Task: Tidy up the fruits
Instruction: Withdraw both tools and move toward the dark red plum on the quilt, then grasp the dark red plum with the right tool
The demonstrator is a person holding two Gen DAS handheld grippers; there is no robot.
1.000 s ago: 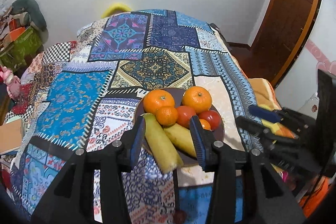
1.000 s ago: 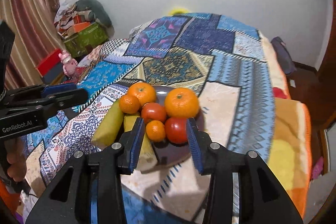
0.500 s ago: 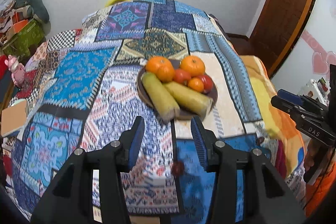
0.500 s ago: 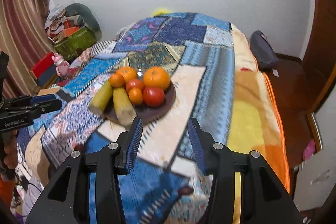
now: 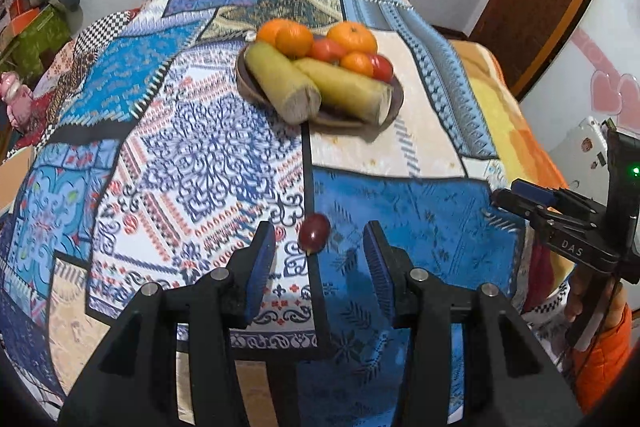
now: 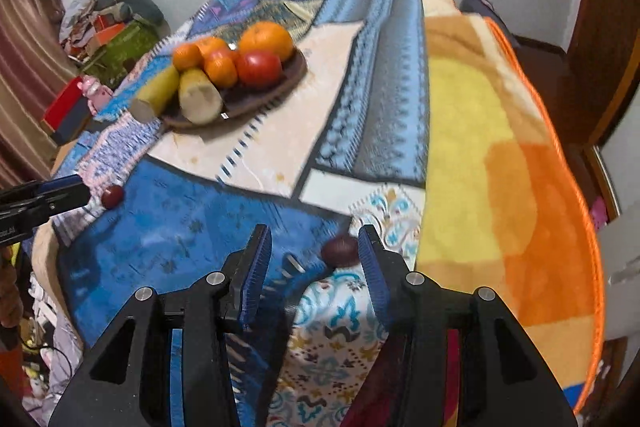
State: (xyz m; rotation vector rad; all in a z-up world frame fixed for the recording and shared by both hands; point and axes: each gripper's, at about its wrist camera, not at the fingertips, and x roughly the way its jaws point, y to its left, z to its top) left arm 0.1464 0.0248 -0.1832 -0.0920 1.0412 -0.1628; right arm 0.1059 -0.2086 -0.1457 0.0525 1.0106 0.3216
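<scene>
Both claws hang part-open and empty: left gripper (image 5: 318, 247) frames a red grape (image 5: 315, 231) just ahead near the bedspread's (image 5: 192, 155) near edge; right gripper (image 6: 314, 247) has a darker grape (image 6: 340, 251) beside its right finger. Plate (image 5: 392, 107) lies farther up, well apart.

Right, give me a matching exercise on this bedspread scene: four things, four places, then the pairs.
1. grape
2. plum
3. tomato
4. pink toy

A. on the brown plate
B. off the bed, left
C. between the left gripper fingers
D. beside the right gripper right finger

Pairs: 1-C, 2-D, 3-A, 4-B
</scene>
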